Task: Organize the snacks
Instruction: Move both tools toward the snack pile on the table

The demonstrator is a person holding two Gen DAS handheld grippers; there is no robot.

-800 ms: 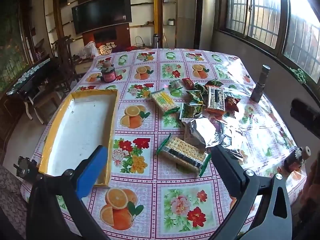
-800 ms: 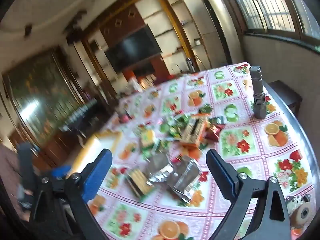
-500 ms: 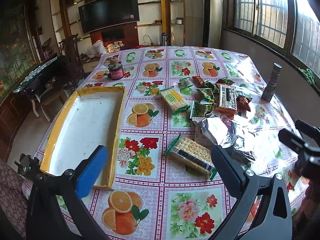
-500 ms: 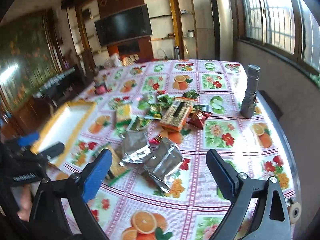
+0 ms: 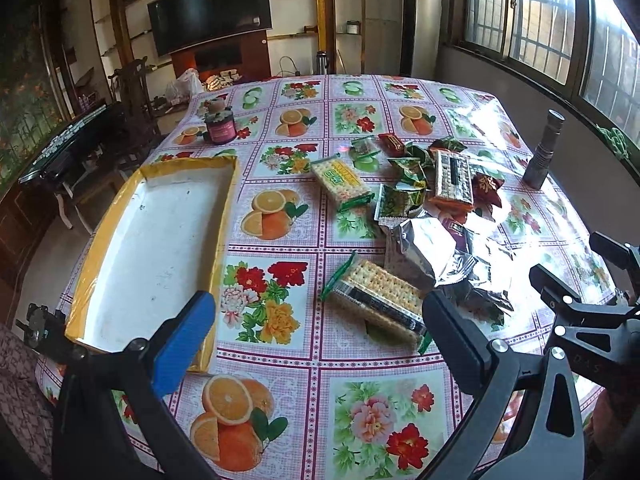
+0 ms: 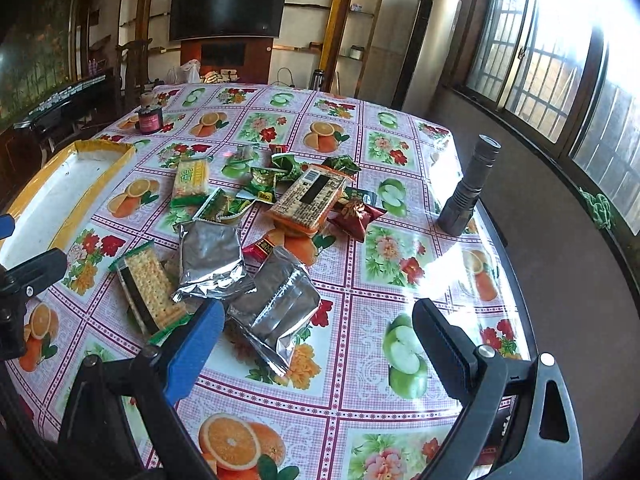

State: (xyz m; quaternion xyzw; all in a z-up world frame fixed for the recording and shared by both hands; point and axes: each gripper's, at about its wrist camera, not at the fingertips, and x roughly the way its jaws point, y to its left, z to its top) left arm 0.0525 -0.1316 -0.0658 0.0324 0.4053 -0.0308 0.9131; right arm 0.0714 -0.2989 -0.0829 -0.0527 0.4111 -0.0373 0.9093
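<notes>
Two hand-held grippers are shown above a desk [image 5: 360, 364] covered with a fruit-and-flower cloth. The left hand-held gripper [image 5: 316, 332] is held with its jaws spread wide and nothing between them; the right hand-held gripper [image 6: 316, 340] is likewise spread and empty. Both are tilted down toward the desk, presumably so that a packet can be approached from above.

In the left wrist view, the snacks [image 5: 420, 184] are scattered from 12 to 3 o'clock of the left gripper, well apart from the yellow-rimmed tray [image 5: 228, 216], which lies empty at 10 o'clock. The tray is judged to be the intended container, so no sorting is yet done.

A cracker packet [image 5: 376, 300] lies nearest, just beyond the left gripper's black finger, beside two silver foil bags [image 6: 208, 256]. A flashlight [image 6: 468, 188] is stood upright at the desk's edge, and a small jar [image 5: 219, 126] at the far side.
</notes>
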